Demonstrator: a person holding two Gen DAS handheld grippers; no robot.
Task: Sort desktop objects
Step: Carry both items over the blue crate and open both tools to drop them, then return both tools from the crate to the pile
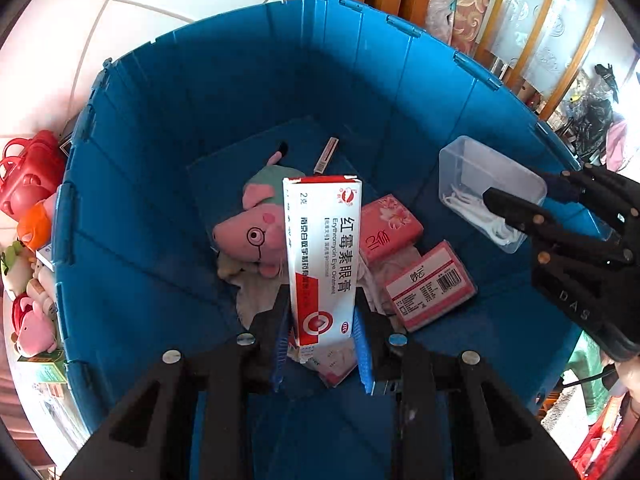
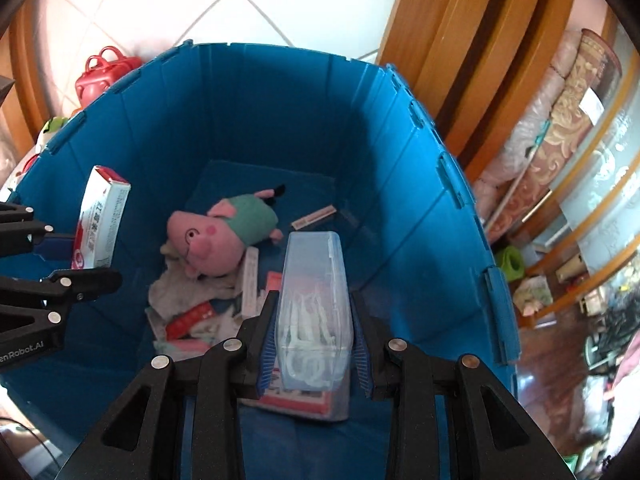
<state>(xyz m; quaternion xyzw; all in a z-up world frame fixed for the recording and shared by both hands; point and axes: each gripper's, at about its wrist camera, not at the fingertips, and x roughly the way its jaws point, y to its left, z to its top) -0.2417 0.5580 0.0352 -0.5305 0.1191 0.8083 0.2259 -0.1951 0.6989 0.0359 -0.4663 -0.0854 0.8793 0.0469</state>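
Note:
My left gripper [image 1: 323,300] is shut on a white and red ointment box [image 1: 322,256] and holds it upright over the inside of a blue bin [image 1: 240,80]. My right gripper [image 2: 314,308] is shut on a clear plastic box [image 2: 314,280] with white flossers inside, also above the bin [image 2: 280,92]. Each view shows the other tool: the right gripper [image 1: 520,194] with the clear box [image 1: 480,184], and the left gripper [image 2: 86,262] with the ointment box [image 2: 102,212]. On the bin floor lie a pink plush pig [image 1: 248,232], red packets [image 1: 390,224], a cloth and a thin stick [image 1: 326,156].
A red toy bag [image 1: 28,176] and several small toys [image 1: 32,320] sit on the surface left of the bin. Wooden furniture [image 2: 460,40] and rolled fabric [image 2: 560,120] stand behind and right of it, over a white tiled floor [image 2: 240,0].

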